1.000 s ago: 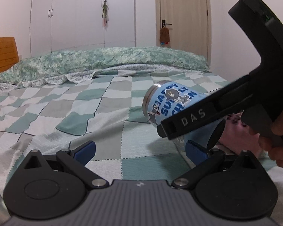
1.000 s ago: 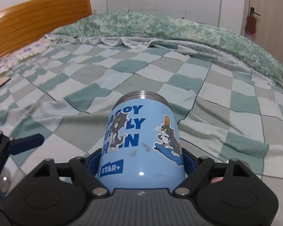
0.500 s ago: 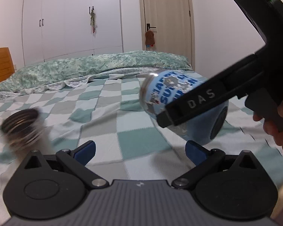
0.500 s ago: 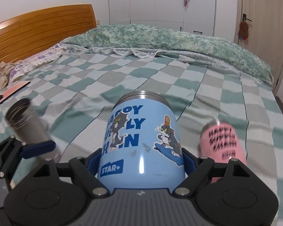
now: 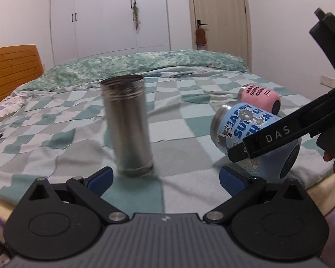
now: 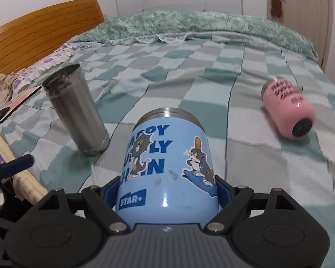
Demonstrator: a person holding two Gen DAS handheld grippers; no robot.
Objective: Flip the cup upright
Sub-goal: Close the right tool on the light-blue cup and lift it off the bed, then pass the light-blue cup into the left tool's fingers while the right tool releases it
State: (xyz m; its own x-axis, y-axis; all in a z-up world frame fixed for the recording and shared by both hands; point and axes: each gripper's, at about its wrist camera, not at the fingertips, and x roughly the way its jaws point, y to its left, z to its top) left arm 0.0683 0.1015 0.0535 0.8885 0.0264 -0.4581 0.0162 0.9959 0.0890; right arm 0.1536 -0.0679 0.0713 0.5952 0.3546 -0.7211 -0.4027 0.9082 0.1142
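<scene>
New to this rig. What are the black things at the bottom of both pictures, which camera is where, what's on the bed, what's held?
There is no robot arm here: a person holds a two-finger gripper in each hand, with a fisheye camera on each looking along the fingers.

The left wrist view shows the left gripper open and empty, and the right gripper from the side.

The right wrist view shows the right gripper shut on the blue cartoon cup.

On the checkered bedspread a steel tumbler stands upright with its mouth up, and a pink cup lies on its side.
</scene>
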